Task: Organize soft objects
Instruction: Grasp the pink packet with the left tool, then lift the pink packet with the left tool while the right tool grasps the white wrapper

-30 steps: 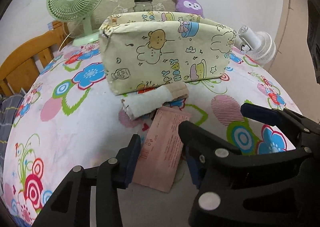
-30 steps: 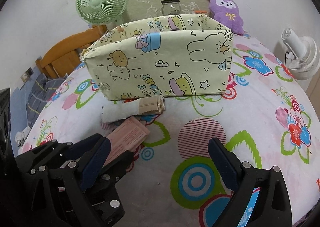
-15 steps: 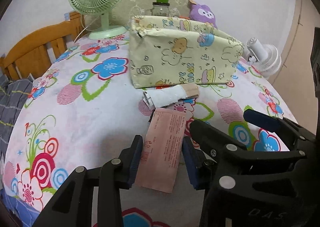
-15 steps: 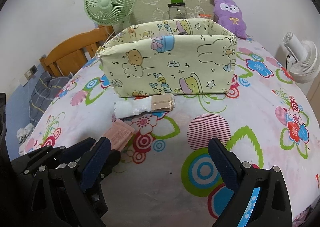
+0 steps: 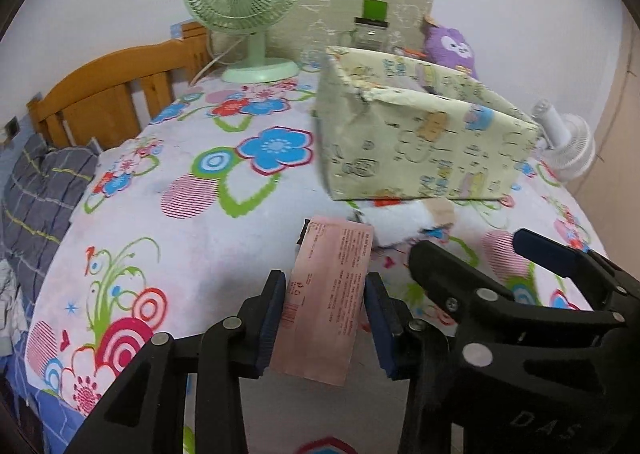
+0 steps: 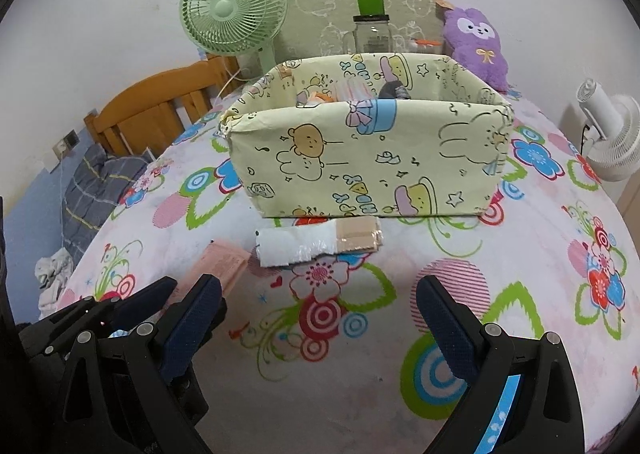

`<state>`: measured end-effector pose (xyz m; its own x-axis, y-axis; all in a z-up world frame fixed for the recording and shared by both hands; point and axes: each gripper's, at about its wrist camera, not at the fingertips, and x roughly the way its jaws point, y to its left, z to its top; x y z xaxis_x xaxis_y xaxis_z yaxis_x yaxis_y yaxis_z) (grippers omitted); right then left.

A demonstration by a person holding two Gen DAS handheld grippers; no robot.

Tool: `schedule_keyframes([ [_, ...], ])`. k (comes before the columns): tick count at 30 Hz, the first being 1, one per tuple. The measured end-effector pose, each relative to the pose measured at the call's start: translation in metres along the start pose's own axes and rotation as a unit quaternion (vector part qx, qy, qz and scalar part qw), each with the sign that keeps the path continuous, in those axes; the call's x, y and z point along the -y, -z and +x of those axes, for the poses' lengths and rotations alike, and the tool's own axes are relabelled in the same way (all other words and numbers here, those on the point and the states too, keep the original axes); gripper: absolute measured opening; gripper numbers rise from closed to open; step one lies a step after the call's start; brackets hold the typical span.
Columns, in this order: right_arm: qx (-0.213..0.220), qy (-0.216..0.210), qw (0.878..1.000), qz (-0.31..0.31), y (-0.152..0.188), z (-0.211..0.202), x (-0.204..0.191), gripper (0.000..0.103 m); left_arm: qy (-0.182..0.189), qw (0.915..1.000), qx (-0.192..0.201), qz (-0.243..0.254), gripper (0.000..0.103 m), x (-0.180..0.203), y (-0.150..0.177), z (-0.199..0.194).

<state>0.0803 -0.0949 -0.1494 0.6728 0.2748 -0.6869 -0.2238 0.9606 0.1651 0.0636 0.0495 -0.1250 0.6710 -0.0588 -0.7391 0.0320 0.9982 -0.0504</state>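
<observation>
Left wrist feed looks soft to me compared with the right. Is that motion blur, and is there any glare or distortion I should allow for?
Left wrist view: the fabric box and white roll are smeared, while the pink packet in the left gripper stays readable, so likely motion blur. Right wrist view: sharp, with slight glare on the roll's wrap. Both views: fisheye bending and dark corners.

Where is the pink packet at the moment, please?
In the left wrist view, the pink packet sits between the left tongs, just in front of the white roll by the patterned box.

Left gripper (image 5: 324,318) clamps pink packet (image 5: 326,302), lifted before cartoon-print fabric box (image 5: 420,142).
</observation>
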Motion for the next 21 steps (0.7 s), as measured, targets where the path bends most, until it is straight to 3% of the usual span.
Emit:
schedule_keyframes([
  [21,-0.027,0.019,0.999,0.001,-0.028,0.052,0.003,0.099,-0.037,0.9992,-0.007,-0.011,0.041,-0.009,-0.023,0.042],
])
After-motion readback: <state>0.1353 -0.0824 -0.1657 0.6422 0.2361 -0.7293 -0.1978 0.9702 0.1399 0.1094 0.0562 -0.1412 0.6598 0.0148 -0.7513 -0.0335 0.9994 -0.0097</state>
